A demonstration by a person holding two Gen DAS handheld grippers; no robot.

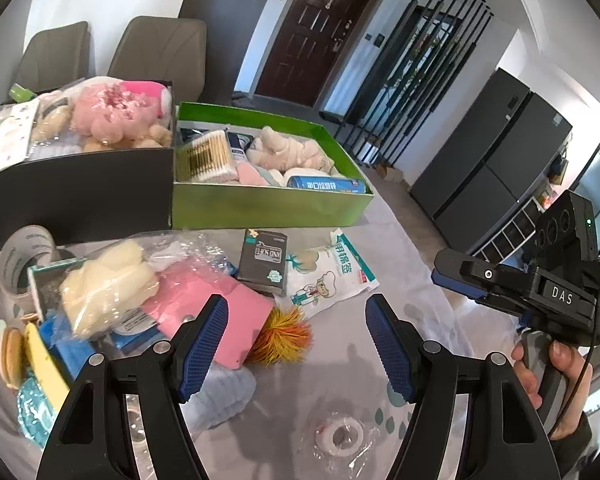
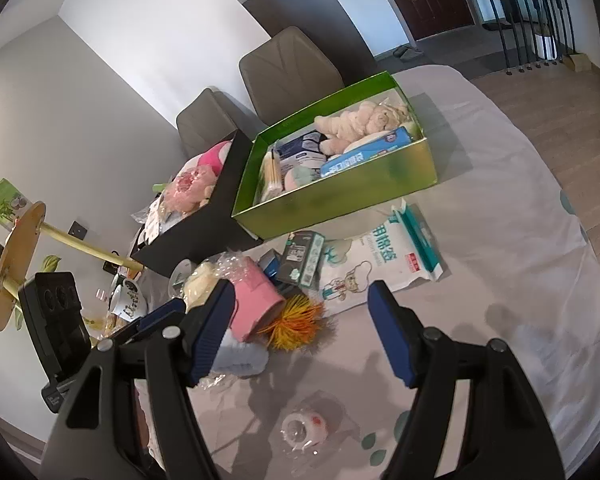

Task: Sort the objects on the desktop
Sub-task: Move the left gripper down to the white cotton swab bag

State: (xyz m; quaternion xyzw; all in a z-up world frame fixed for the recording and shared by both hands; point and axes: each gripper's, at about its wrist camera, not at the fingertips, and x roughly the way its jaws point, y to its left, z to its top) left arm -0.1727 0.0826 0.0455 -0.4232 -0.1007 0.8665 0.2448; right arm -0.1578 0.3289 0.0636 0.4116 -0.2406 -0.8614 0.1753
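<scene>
My left gripper [image 1: 296, 344] is open above the table, its blue pads apart with nothing pressed between them. Below the gap lies an orange spiky ball [image 1: 284, 330] beside a pink box [image 1: 236, 320]. My right gripper [image 2: 304, 332] is open too, with nothing in it, over the same orange spiky ball [image 2: 296, 322] and a small wrapped tape roll [image 2: 304, 426]. A green box [image 1: 260, 208] and a black box [image 1: 80, 188] behind hold sorted plush toys and packets. A cotton-swab bag [image 1: 328, 272] and a small grey box [image 1: 262, 260] lie loose in front of them.
A heap at the left holds a bagged cream plush [image 1: 108, 284], a large tape roll [image 1: 24, 256] and a light-blue towel [image 1: 224, 396]. A hand holds the right gripper [image 1: 452, 276] at the right edge. Chairs stand behind the boxes. The table's edge [image 2: 580, 264] curves at the right.
</scene>
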